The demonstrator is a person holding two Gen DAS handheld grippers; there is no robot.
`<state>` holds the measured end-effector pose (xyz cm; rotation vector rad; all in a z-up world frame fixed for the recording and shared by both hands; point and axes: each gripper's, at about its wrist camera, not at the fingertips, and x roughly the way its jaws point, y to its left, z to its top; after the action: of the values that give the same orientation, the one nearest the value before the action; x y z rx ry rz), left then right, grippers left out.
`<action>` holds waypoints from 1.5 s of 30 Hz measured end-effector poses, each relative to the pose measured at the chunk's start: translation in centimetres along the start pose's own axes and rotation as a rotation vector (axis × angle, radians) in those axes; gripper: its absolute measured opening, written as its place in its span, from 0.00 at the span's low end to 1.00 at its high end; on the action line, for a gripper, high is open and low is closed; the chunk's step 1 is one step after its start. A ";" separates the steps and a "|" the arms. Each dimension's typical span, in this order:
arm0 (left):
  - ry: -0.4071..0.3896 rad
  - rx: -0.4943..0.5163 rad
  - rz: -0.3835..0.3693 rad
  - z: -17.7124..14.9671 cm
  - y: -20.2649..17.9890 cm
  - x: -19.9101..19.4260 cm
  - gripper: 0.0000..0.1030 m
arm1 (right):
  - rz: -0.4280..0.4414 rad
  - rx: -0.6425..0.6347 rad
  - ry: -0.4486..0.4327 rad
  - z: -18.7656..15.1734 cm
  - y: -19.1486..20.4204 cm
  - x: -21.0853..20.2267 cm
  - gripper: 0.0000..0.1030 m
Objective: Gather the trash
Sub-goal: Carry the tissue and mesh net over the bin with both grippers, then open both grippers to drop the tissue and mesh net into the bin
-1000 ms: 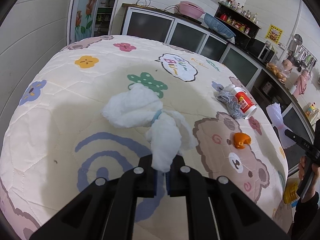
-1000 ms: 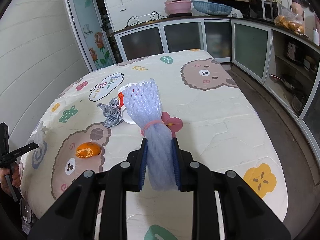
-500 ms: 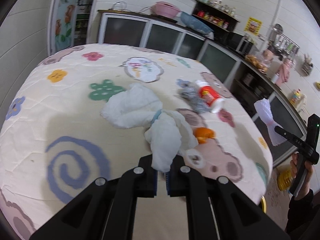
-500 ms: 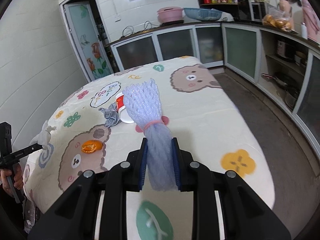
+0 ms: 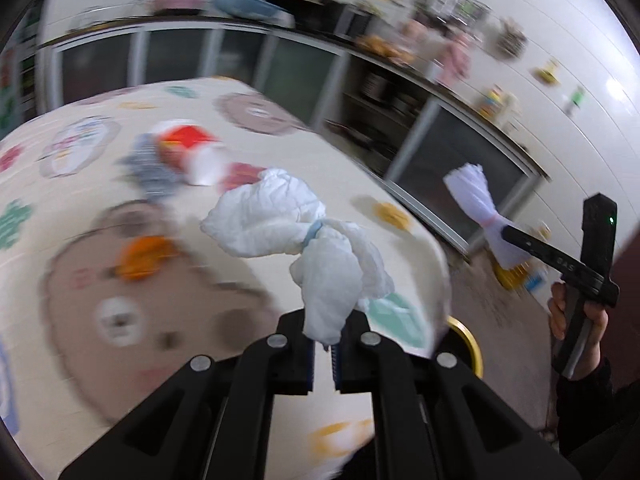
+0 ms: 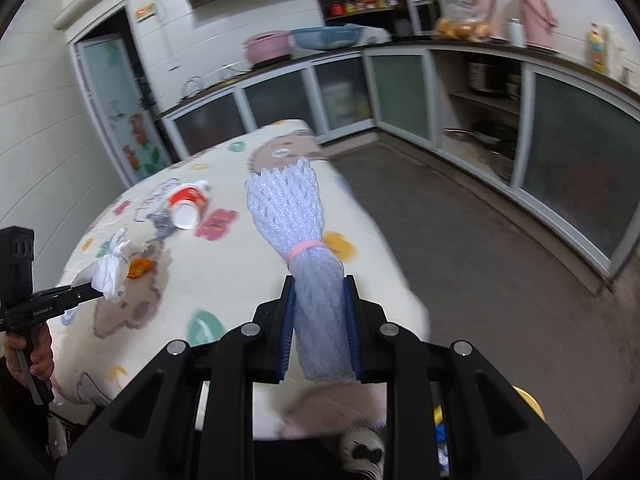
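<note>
My left gripper (image 5: 323,354) is shut on a white crumpled tissue wad (image 5: 296,232) tied with a blue band, held above the table's right end. My right gripper (image 6: 320,336) is shut on a lavender foam fruit net (image 6: 298,232) bound with a pink band, held over the table's near edge. On the table lie a red-and-white bottle (image 5: 192,152), a grey mesh scrap (image 5: 152,172) and an orange peel (image 5: 144,256). The right gripper with the net shows in the left wrist view (image 5: 516,240); the left gripper with the tissue shows in the right wrist view (image 6: 92,292).
The table (image 6: 224,272) wears a cream quilted cover with bear prints. A yellow-rimmed bin (image 5: 468,340) stands on the floor off the table's right end; it also shows in the right wrist view (image 6: 528,400). Kitchen cabinets (image 6: 400,92) line the far walls.
Both grippers have swung right toward the table's end, keeping their loads. The left view now shows the bin rim and is blurred by motion.
</note>
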<state>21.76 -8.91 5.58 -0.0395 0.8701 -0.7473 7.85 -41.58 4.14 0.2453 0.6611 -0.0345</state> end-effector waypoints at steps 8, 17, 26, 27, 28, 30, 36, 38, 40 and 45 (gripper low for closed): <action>0.153 0.205 -0.204 -0.1 -12.1 8.1 0.05 | -0.148 0.103 0.020 -5.3 -6.8 -4.8 0.21; 0.274 0.353 -0.328 -1.8 -22.1 15.1 0.05 | -0.275 0.243 0.103 -11.3 -13.4 -6.6 0.21; 0.443 0.442 -0.375 -5.1 -28.4 22.5 0.05 | -0.364 0.366 0.230 -16.7 -18.2 -5.1 0.21; 0.459 0.449 -0.375 -5.4 -28.8 23.2 0.05 | -0.369 0.381 0.243 -17.1 -18.7 -4.8 0.21; 0.477 0.457 -0.372 -5.8 -29.1 24.1 0.05 | -0.372 0.394 0.258 -17.7 -19.2 -4.5 0.21; 0.502 0.475 -0.365 -6.5 -30.2 25.6 0.05 | -0.379 0.410 0.283 -18.6 -19.8 -4.0 0.21; 0.556 0.506 -0.345 -8.6 -31.9 28.7 0.06 | -0.398 0.448 0.354 -20.8 -21.7 -2.0 0.22; 0.554 0.491 -0.340 -8.8 -32.5 29.4 0.06 | -0.401 0.473 0.375 -21.3 -22.6 -1.6 0.23; 0.554 0.487 -0.343 -8.9 -32.4 28.9 0.06 | -0.408 0.483 0.397 -21.9 -23.3 -1.2 0.25; 0.521 0.449 -0.338 -8.0 -32.3 28.4 0.61 | -0.437 0.510 0.411 -22.6 -24.6 -1.0 0.51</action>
<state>9.13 -48.31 -8.61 0.4339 1.1832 -1.2902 -9.32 -60.14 -17.73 0.6043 1.1025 -0.5899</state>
